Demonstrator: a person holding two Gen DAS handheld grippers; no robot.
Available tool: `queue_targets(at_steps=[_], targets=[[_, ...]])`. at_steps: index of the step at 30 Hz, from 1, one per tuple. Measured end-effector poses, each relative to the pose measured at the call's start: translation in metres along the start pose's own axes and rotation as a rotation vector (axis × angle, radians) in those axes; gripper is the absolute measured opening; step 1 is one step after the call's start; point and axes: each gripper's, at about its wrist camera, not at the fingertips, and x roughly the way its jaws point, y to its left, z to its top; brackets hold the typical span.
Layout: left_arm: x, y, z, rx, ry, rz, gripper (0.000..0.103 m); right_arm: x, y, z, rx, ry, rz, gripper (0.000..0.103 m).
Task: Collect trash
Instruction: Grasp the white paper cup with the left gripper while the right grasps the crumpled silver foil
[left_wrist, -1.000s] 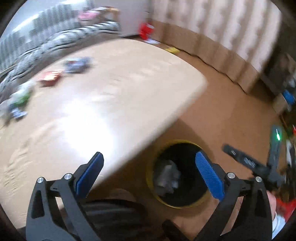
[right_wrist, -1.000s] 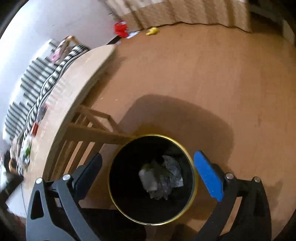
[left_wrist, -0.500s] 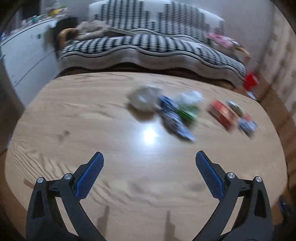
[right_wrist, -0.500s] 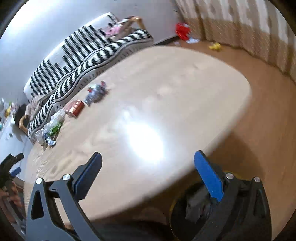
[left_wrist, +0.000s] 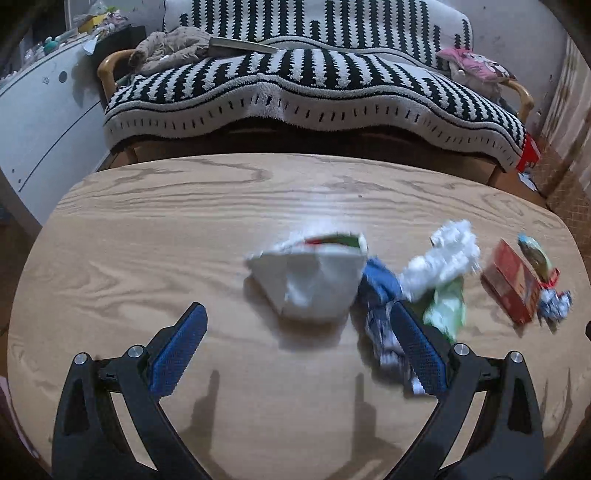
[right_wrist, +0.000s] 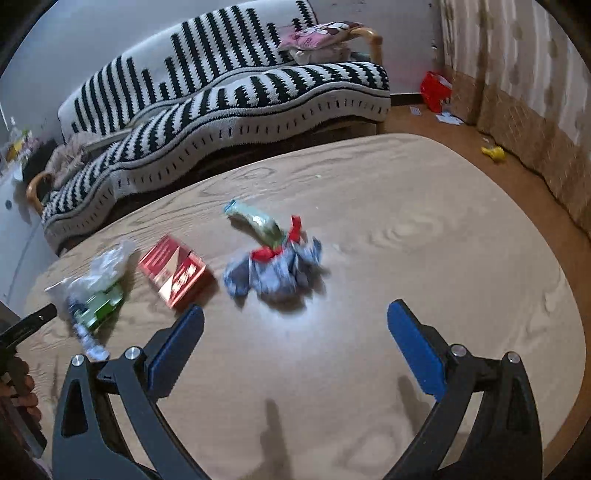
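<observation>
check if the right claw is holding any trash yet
No, the right claw is open and empty, above bare table short of the crumpled wrapper.

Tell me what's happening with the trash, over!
Left gripper and right gripper open, empty, above wooden table. Crumpled white paper bag, red carton, grey-blue wrapper uncollected. Nothing blocking.

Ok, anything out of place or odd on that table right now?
Only the expected litter: a crumpled white bag, a red carton and crumpled wrappers strewn across the wooden table. Both the left gripper and the right gripper are open and empty.
</observation>
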Motion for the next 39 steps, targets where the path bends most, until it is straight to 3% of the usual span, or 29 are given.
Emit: queue_targets(at_steps=[8, 16, 18, 19, 20, 22, 23, 31, 39], targets=[[0.04, -0.009, 0.023, 0.042, -0.025, 0.014, 0.097, 0.068, 0.006, 0.018, 0.024, 0.059, -0.068, 0.096], [0.066, -0.002, 0.026, 0.015, 0.0, 0.006, 0.097, 0.083, 0.002, 0.015, 0.026, 0.038, -0.016, 0.096], [0.071, 0.002, 0.024, -0.001, 0.008, -0.009, 0.096, 0.082, 0.006, 0.011, -0.022, 0.026, -0.031, 0.086], [0.073, 0.005, 0.024, -0.018, 0.014, -0.012, 0.093, 0.08, 0.008, 0.01, -0.049, 0.017, -0.037, 0.073], [0.072, 0.007, 0.022, -0.022, -0.001, 0.019, 0.082, 0.078, 0.007, 0.008, -0.057, 0.011, -0.026, 0.058], [0.07, 0.011, 0.021, -0.038, -0.003, 0.017, 0.08, 0.075, 0.003, 0.008, -0.034, 0.018, 0.002, 0.039], [0.067, 0.014, 0.021, -0.056, -0.005, 0.003, 0.077, 0.073, 0.0, 0.008, -0.02, 0.017, 0.013, 0.035], [0.035, 0.024, 0.016, -0.069, -0.036, 0.0, 0.075, 0.043, -0.008, -0.002, 0.001, -0.001, 0.039, 0.033], [-0.024, 0.027, 0.001, -0.045, -0.08, -0.014, 0.075, -0.004, -0.01, -0.021, 0.02, -0.017, 0.083, 0.033]])
